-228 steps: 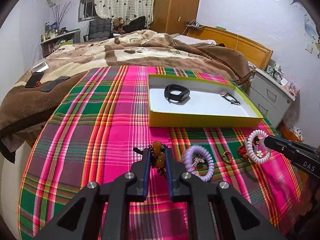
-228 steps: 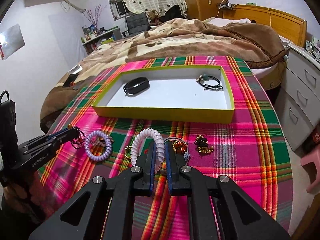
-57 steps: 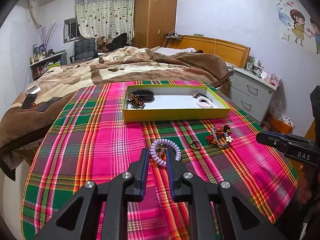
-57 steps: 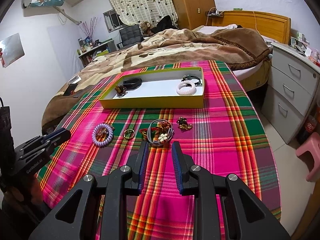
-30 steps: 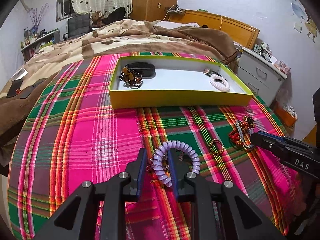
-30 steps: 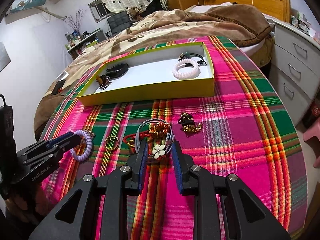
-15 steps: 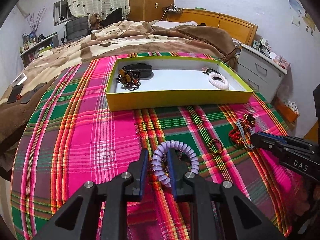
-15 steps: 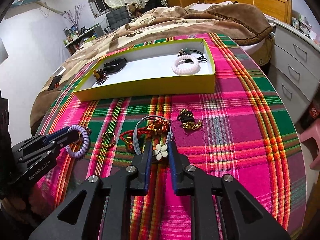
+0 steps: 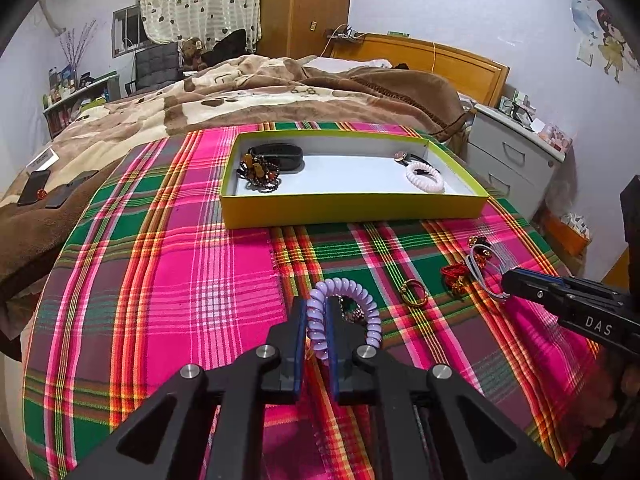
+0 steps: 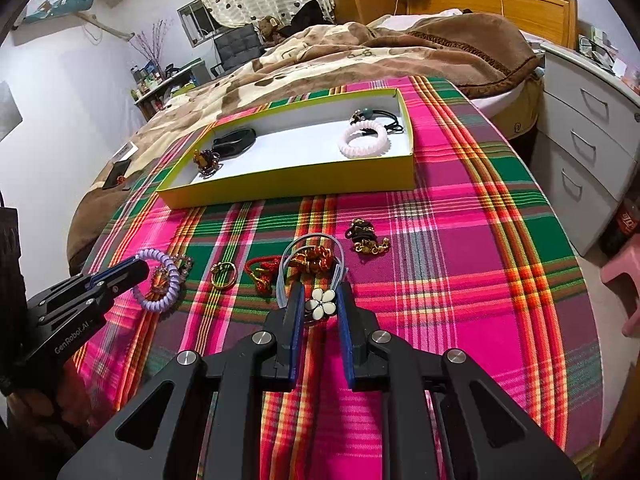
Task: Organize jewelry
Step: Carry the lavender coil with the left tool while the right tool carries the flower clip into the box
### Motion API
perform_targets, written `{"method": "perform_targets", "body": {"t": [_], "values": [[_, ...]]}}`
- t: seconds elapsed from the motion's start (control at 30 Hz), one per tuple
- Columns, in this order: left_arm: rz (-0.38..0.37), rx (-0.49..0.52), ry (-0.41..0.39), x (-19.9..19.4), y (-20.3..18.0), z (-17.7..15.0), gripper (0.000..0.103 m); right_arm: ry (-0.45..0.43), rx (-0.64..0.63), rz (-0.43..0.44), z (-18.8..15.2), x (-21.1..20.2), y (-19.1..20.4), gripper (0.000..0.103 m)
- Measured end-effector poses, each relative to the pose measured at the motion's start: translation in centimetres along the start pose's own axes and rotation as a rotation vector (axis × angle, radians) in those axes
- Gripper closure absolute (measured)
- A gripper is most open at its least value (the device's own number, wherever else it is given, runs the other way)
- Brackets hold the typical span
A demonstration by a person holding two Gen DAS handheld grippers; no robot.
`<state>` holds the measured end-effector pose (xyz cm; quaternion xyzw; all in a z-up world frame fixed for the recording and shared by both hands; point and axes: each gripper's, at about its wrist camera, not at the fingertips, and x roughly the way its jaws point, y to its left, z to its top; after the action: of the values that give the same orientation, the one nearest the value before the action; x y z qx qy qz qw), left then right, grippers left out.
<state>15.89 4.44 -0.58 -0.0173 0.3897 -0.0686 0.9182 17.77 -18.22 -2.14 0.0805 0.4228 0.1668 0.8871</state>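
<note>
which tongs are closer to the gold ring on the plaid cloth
Left. The left tongs, shut on the purple coil bracelet, sit just beside the gold ring. The right tongs grip the flower hair tie further off, with a red cord in between.

Both wrist cameras sit low and close over the plaid cloth's [image 9: 200, 280] near edge, facing the yellow box [image 10: 304, 178] toward its far edge; each shows the other gripper.

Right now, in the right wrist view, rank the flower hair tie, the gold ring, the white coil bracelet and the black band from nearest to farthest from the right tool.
1. Flower hair tie, between the right tool's fingers.
2. Gold ring, left on the cloth.
3. White coil bracelet, in the tray's right end.
4. Black band, in the tray's far left.
</note>
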Motion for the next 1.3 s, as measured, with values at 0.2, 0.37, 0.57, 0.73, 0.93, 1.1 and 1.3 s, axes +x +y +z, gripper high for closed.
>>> {"method": "perform_targets", "body": {"t": [0.2, 0.37, 0.57, 0.73, 0.93, 1.1, 1.3], "values": [[-0.006, -0.014, -0.026, -1.8, 0.1, -0.2, 0.094, -0.029, -0.007, 0.009, -0.1, -1.6, 0.3, 0.087], [-0.014, -0.004, -0.052, -3.4, -0.6, -0.1, 0.094, -0.057, -0.019, 0.016, -0.2, -3.1, 0.8, 0.087], [-0.019, 0.007, -0.087, -4.9, -1.5, 0.5, 0.094, -0.082, -0.032, 0.021, 0.1, -4.3, 1.1, 0.087], [-0.021, 0.004, -0.115, -5.4, -1.6, 1.6, 0.094, -0.098, -0.045, 0.022, 0.7, -4.9, 1.2, 0.087], [-0.017, 0.001, -0.138, -5.0, -1.2, 3.5, 0.094, -0.114, -0.068, 0.012, 2.1, -4.8, 1.3, 0.087], [-0.011, -0.001, -0.143, -4.1, -0.7, 5.0, 0.094, -0.123, -0.087, 0.008, 3.8, -4.2, 1.3, 0.087], [-0.001, 0.015, -0.157, -2.7, -0.2, 7.1, 0.094, -0.128, -0.098, 0.003, 6.0, -2.8, 0.8, 0.087]]}}
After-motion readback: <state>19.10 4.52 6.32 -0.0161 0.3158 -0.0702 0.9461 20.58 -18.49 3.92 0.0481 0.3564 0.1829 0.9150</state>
